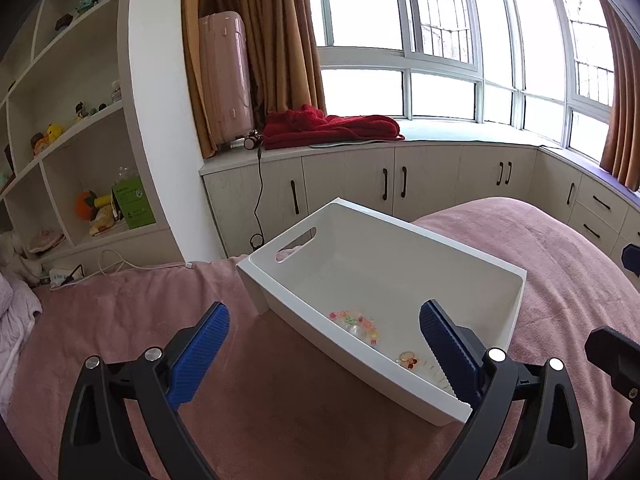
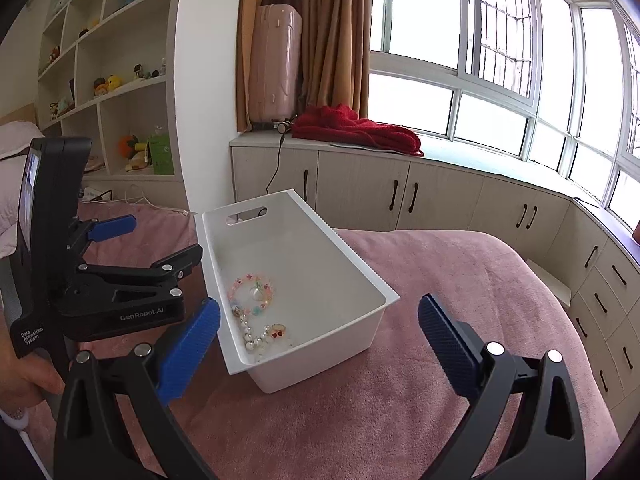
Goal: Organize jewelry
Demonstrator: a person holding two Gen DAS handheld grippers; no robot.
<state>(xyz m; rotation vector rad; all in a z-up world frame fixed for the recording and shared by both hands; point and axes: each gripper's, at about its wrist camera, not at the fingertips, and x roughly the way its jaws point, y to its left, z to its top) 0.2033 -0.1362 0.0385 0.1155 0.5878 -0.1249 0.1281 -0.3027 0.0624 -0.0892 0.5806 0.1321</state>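
White bin [image 2: 304,376] on pink bed [image 2: 440,400]

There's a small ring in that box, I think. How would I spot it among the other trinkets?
Start at the pink bed, then the white bin on it. In the bin's near corner lies a small gold ring with red stones, beside the white pearl strand; it is far smaller than the pastel bead bracelet behind it.
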